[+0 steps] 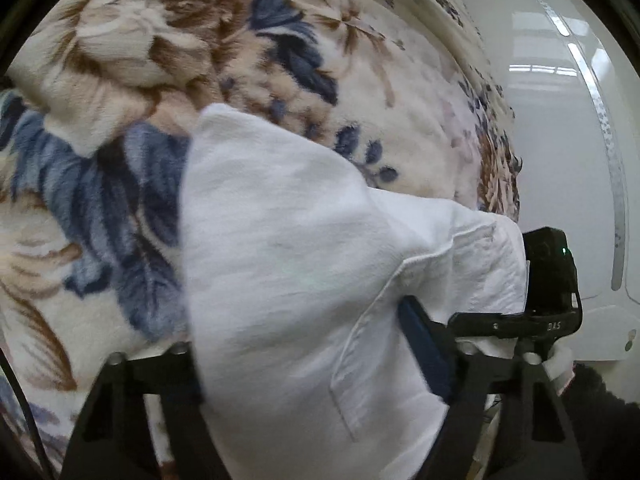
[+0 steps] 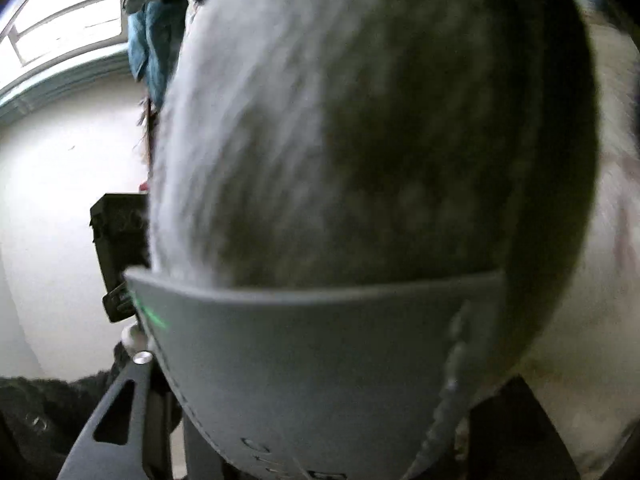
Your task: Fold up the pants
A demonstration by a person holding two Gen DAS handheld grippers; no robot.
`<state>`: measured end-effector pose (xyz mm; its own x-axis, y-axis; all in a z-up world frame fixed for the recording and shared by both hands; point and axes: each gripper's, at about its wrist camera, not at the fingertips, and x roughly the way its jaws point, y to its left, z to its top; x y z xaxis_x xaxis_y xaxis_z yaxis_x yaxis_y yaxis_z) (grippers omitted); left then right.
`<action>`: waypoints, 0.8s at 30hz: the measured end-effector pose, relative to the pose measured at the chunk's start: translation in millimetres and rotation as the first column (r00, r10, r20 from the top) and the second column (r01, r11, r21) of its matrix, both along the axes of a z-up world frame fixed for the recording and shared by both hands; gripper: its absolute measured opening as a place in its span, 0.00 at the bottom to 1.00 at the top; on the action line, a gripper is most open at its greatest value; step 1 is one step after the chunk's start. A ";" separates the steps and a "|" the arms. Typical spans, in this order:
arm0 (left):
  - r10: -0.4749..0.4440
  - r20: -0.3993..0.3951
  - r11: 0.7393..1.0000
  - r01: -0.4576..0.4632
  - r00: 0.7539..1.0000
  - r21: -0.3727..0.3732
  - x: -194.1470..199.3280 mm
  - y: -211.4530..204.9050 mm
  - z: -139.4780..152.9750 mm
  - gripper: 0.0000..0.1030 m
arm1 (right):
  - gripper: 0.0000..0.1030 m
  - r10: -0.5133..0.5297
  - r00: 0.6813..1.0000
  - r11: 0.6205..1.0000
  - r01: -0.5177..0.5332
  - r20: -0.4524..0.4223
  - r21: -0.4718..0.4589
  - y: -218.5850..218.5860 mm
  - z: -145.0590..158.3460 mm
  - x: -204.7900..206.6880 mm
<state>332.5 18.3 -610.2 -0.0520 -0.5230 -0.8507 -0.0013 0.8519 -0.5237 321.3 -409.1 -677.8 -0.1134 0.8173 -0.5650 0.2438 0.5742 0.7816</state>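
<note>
while both grippers pinch, pants [image 1: 296, 264] drape lengthwise away over blanket [image 1: 120, 80].

White cotton pants [image 1: 288, 272], bunched and lifted above the floral fleece blanket [image 1: 240, 40], seamed pocket edge showing, drape close over both lenses; right wrist view blurred, grey hem band [image 2: 312, 344] visible.

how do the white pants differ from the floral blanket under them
The white pants are plain, with only stitched seams and a pocket edge; the floral blanket bears brown and blue flowers. The pants look smooth and thin, the blanket plush and fuzzy. The pants are bunched and lifted close to the left gripper's jaws, while the blanket lies spread beneath. Both are soft fabric with pale ground.
</note>
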 end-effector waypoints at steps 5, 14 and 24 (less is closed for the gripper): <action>-0.002 0.005 1.000 0.003 1.000 -0.018 6.2 5.9 27.7 0.60 | 0.42 -0.022 0.999 1.000 0.023 0.027 -0.015 13.0 29.3 -15.9; -0.031 0.098 0.997 0.038 0.995 -0.066 46.2 9.5 119.6 0.60 | 0.41 -0.083 0.990 0.996 0.084 0.113 -0.010 -13.9 101.5 -17.5; -0.025 0.247 0.998 0.037 0.969 -0.044 192.1 -7.7 246.0 0.60 | 0.41 -0.086 0.961 0.996 0.091 0.261 -0.009 -11.7 218.5 116.0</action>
<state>524.7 10.6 -364.2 0.1390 -0.5646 -0.8136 0.1588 0.8237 -0.5444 437.3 -420.8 -459.3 0.1119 0.8055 -0.5820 0.0841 0.5759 0.8132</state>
